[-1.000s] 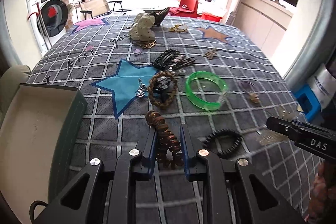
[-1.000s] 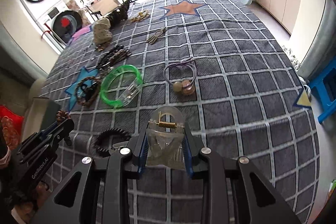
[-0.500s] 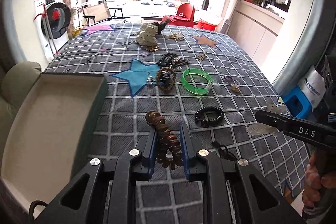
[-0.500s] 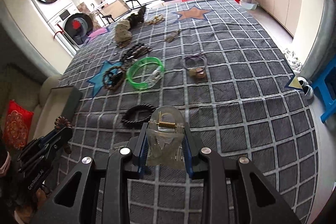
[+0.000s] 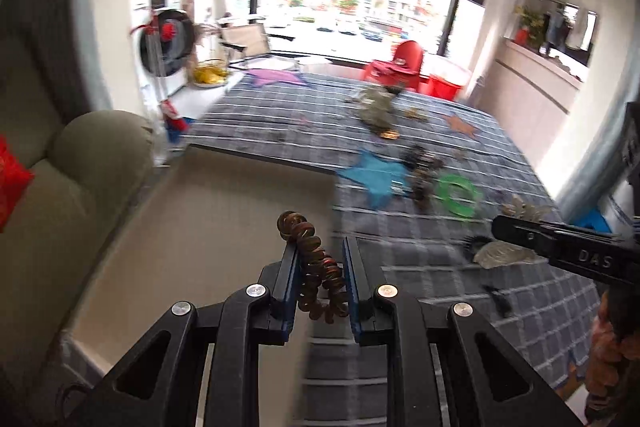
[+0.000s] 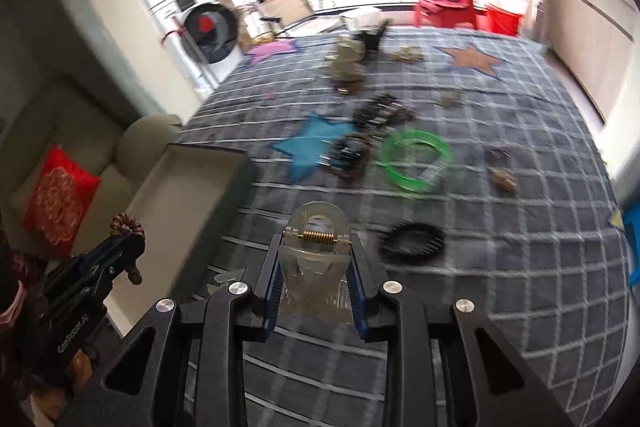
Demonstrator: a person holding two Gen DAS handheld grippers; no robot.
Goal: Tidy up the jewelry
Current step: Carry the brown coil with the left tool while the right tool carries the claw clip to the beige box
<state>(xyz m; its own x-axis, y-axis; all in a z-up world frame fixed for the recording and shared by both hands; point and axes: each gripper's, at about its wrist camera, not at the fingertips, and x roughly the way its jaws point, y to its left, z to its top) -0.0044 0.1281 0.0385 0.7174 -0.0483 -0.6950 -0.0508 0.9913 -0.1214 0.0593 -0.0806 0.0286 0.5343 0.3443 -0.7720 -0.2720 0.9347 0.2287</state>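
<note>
Here, in the left wrist view, the left gripper (image 5: 319, 269) is closed on a brown spiral hair tie (image 5: 316, 267) and hangs over the cream inside of an open box (image 5: 192, 219) at the edge of the grey checked cloth (image 5: 440, 291); the right gripper (image 5: 520, 233) shows at the right, a clear piece below its tip. In the right wrist view, the right gripper (image 6: 314, 267) is clamped on a clear claw clip (image 6: 314, 263) above the cloth, near a black coil tie (image 6: 414, 241) and a green bangle (image 6: 416, 159), both lying on it.
</note>
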